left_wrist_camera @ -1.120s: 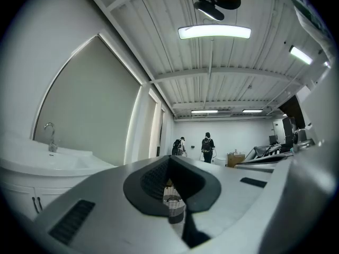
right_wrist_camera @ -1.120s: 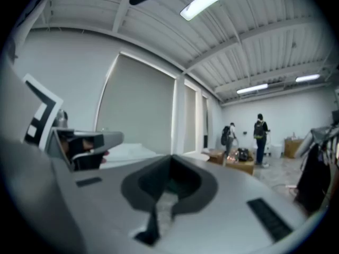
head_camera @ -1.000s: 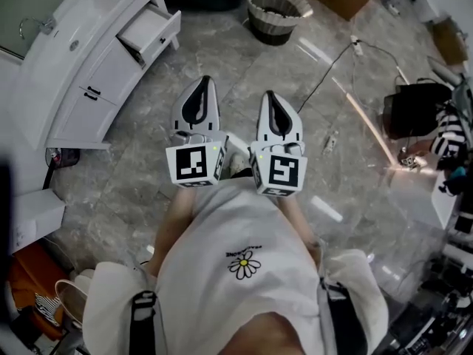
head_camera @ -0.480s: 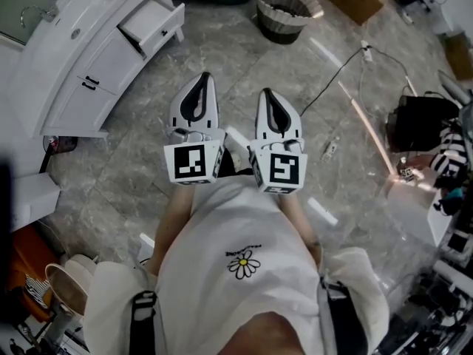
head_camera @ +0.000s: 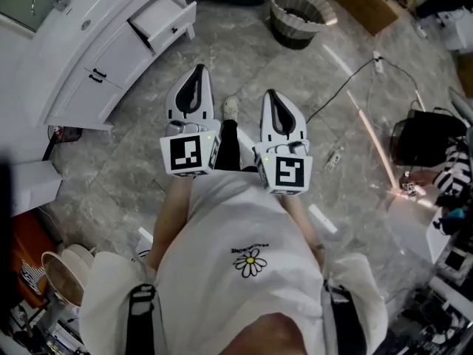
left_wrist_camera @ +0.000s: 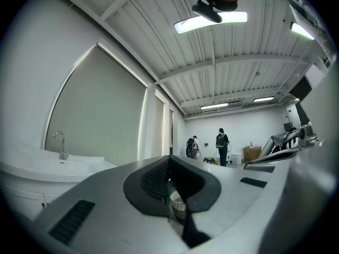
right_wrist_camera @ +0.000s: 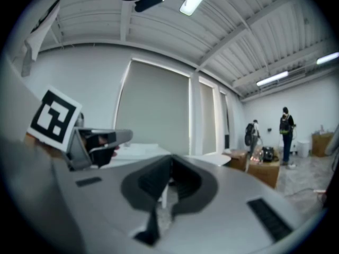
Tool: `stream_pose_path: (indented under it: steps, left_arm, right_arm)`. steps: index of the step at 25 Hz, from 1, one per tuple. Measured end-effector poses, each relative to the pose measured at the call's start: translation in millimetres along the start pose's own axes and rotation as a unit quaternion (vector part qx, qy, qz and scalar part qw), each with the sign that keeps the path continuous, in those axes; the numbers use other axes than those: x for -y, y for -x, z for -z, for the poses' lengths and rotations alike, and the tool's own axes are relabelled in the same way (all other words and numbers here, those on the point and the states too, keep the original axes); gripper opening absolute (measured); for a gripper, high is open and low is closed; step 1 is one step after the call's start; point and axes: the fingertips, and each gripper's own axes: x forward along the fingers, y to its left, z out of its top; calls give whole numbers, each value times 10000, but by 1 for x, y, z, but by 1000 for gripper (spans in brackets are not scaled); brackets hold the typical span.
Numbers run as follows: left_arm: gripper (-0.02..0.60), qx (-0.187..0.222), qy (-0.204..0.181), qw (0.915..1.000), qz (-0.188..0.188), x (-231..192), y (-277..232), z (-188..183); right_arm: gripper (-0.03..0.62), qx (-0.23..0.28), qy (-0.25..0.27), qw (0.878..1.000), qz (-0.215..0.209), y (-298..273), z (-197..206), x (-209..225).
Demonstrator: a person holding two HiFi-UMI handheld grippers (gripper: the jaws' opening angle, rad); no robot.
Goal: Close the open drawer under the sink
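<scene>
The white sink cabinet (head_camera: 89,61) stands at the upper left of the head view, and its top drawer (head_camera: 164,15) is pulled open at the right end. My left gripper (head_camera: 198,71) and right gripper (head_camera: 270,95) are side by side in front of my body, over the floor and well short of the drawer. Both are shut with nothing between the jaws. In the left gripper view the left gripper (left_wrist_camera: 169,159) points past the sink top (left_wrist_camera: 47,165) and its tap (left_wrist_camera: 60,143). In the right gripper view the jaws of the right gripper (right_wrist_camera: 170,159) meet at the tip.
A wicker basket (head_camera: 299,6) and a cardboard box (head_camera: 367,2) stand on the stone floor at the top. A cable (head_camera: 347,72) runs across the floor on the right, near a black bag (head_camera: 429,135). A white box (head_camera: 29,187) sits at the left. Two people (left_wrist_camera: 221,144) stand far off.
The cabinet, drawer and basket have shifted right in the head view as I move. A shoe now shows between the grippers. Both grippers stay shut and side by side.
</scene>
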Motion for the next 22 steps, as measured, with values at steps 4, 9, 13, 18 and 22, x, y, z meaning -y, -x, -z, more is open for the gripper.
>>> stream_pose_path:
  steps: [4,9,13,18,22]
  left_arm:
    - [20,90,-45,9999,132,6,-16,11]
    - [20,153,38,9999,22,-8,-49,20]
    - [20,19,-46,9999,-95,-29,-84,33]
    - [20,-284,-52,9990,-346,-61,-130,55]
    - [20,-375,-10,9976,-587,-85,-179,60]
  right_arm:
    - [29,42,-31,9996,-270,-18,4,4]
    - [29,-22,187,9985,-513,-60,5,7]
    - [29,-227,165,9959,-863,-98,16,1]
    - [29,-469,117,9906,-1283,-153,24,-4]
    - [29,-516,17,9872,-1511,-211,16,-1]
